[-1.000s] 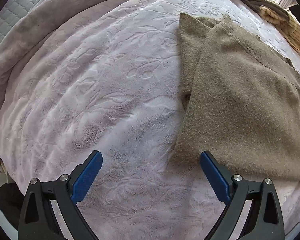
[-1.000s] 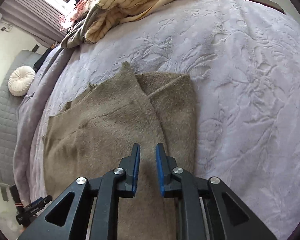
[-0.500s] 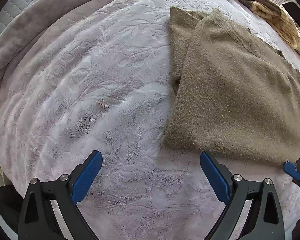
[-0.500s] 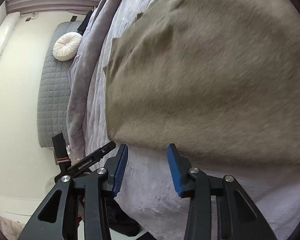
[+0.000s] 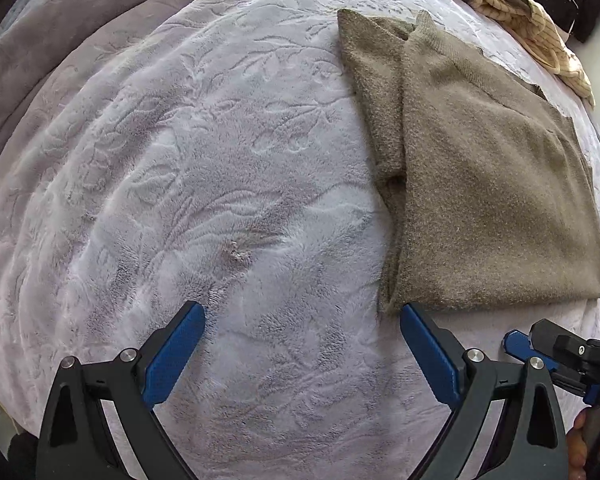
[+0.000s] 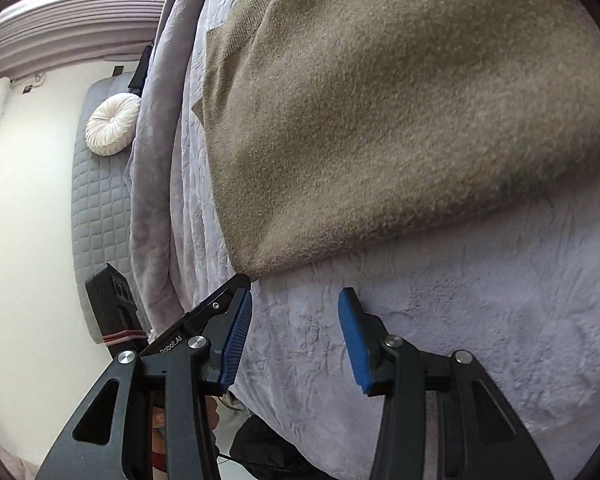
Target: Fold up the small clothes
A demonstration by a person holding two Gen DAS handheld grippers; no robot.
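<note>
A folded olive-brown knit garment (image 5: 484, 184) lies flat on the pale lilac blanket (image 5: 204, 184), to the right in the left wrist view. My left gripper (image 5: 302, 320) is wide open and empty, with its right fingertip (image 5: 410, 312) at the garment's near left corner. My right gripper (image 6: 294, 304) is open and empty, just short of the garment's near hem (image 6: 380, 140). It also shows in the left wrist view (image 5: 516, 340) at the lower right, by the near edge.
A heap of cream striped and grey clothes (image 5: 540, 20) lies at the far right of the bed. A round white cushion (image 6: 112, 124) rests against the grey quilted headboard (image 6: 96, 216). The bed's edge runs just under both grippers.
My right gripper has opened wider and dropped from above the garment to its near hem. My left gripper has drawn in to the garment's near left corner.
</note>
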